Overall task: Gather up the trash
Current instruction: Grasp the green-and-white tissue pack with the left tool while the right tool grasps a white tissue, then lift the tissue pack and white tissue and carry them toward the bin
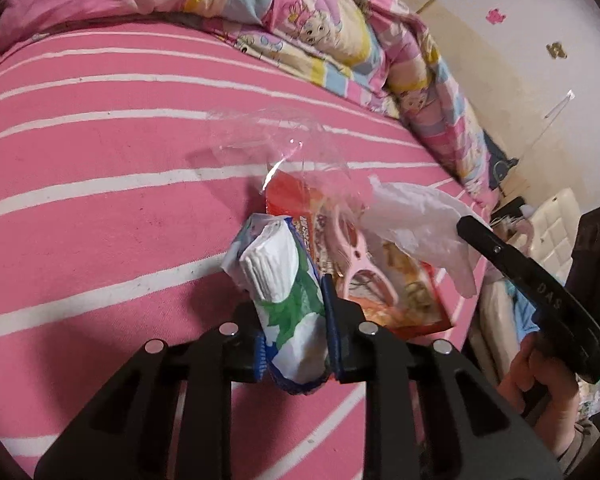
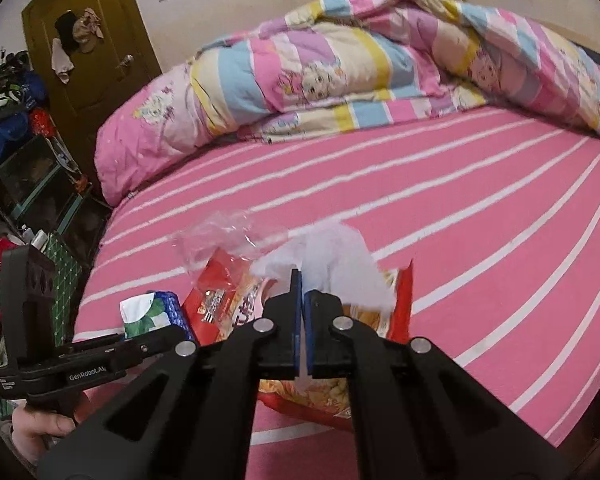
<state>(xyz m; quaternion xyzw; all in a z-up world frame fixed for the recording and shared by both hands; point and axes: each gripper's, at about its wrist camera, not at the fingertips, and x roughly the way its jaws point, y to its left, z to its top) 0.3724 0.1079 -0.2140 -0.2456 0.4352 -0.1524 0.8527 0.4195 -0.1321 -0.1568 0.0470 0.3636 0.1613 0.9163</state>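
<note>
My left jaws (image 1: 296,320) were squeezed on a tissue pack (image 1: 284,280). The pack was white, green and blue, and it stood up between my two blue pads. White tissues poked out of its top. In my right camera I saw the same pack (image 2: 152,312) low on the left, poking out past the left tool.

My right jaws (image 2: 302,300) were shut tight on a thin white tissue (image 2: 340,264). A bit of the paper was pinched between the pads, and the rest stuck up and fluffed out above them. From my left camera the tissue (image 1: 412,220) hung at the tip of the right tool.

Under both tools lay a red snack bag (image 2: 228,300) on the bed (image 2: 460,208). The bed had a pink sheet with white stripes. A pink clip (image 1: 354,252) lay on the snack bag, just beside the tissue pack. A crinkly clear wrapper (image 1: 276,140) lay on the sheet just past the red bag and touched its far end.

A rolled-up blanket (image 2: 340,68) with cartoon pictures lay at the far side of the bed. A brown door (image 2: 100,40) stood behind the bed on the left. A hand (image 1: 540,376) held the right tool's handle.
</note>
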